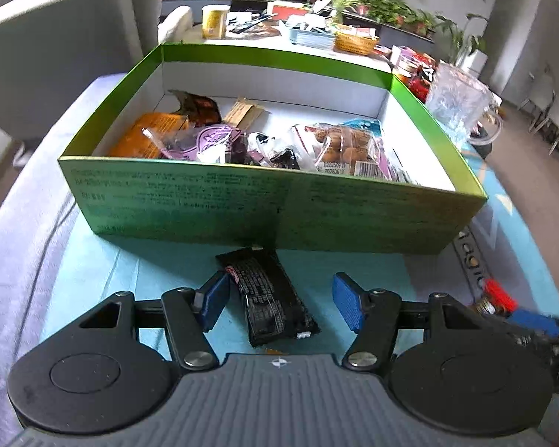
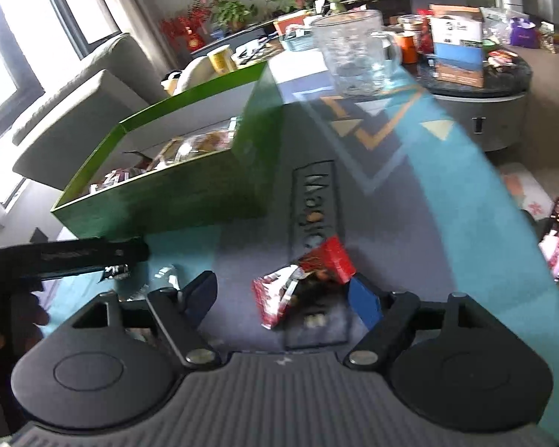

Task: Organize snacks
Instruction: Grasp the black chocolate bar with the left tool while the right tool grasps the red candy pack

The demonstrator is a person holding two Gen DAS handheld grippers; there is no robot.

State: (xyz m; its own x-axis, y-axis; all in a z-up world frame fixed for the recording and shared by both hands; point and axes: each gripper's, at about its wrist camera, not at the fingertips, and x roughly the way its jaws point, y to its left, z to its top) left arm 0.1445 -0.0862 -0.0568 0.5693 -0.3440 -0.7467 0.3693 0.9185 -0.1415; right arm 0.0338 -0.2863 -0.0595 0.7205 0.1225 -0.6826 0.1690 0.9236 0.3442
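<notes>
Left wrist view: your left gripper (image 1: 279, 300) hangs over the teal mat (image 1: 93, 279) with its blue pads standing wide, and the black snack bar (image 1: 270, 294) lies flat on the mat between them, one pad close beside its left edge, the other well clear on the right, so nothing is pinched yet. The bar sits just in front of the near wall of the green box (image 1: 272, 208), which fills the middle of the frame and already holds a heap of packets (image 1: 264, 145) toward its near side; that is probably why you are working along this front edge, where a short lift carries a snack over the wall. The bar lies slightly askew to the fingers, so I judge a small turn of the wrist would let the pads meet its long sides squarely. In the right wrist view your right gripper (image 2: 283, 298) is also spread wide, pointing down at the red and white packet (image 2: 302, 283) on the grey part of the mat in the lower middle; the right pad looks to be touching or just beside the packet's red end, the left pad stays well apart, and blur keeps me from saying more. The green box (image 2: 167, 201) stands at the left there, the glass jug (image 2: 354, 52) beyond it at upper centre, out of your path.
</notes>
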